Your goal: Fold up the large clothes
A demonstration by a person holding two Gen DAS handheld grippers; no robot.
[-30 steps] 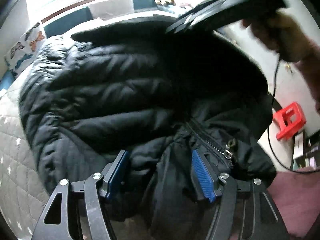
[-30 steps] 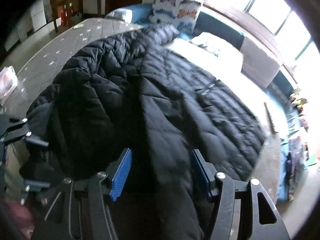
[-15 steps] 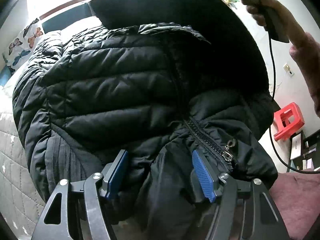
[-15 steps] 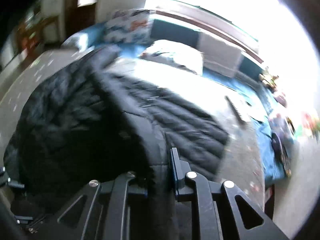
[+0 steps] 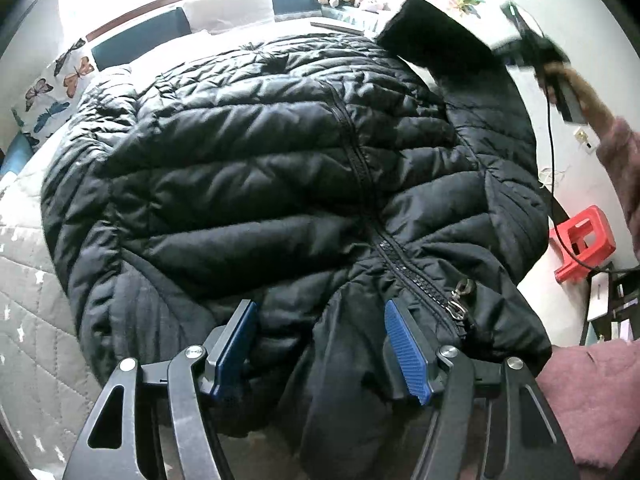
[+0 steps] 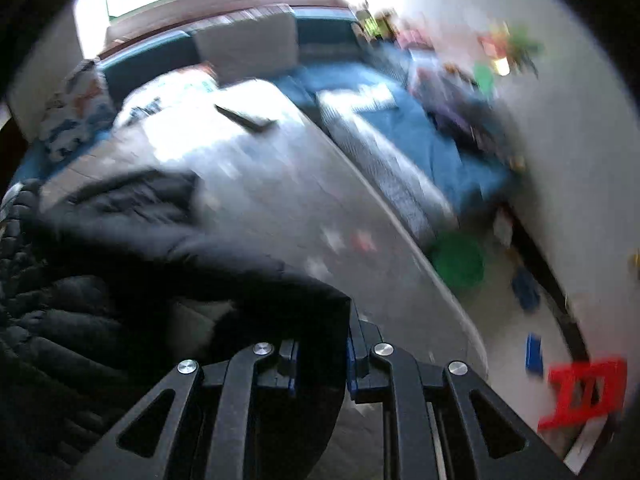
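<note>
On the grey quilted bed (image 5: 28, 320) lay the black quilted puffer jacket (image 5: 248, 184), zip running lengthwise from near hem twd the far pillows. L gripper (image 5: 320, 344) sat w/ jaws apart, bunched hem fabric between its blue pads. R gripper (image 6: 322, 354) was clamped on the jacket's sleeve cuff (image 6: 304, 300), held off to the side.

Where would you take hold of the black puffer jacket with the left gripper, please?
Grip the bunched hem of the jacket, just left of the zipper, coming from the near bed edge. There the fabric gathers into a thick fold that already sits between the left gripper pads; the quilted panels farther up lie flat.
</note>
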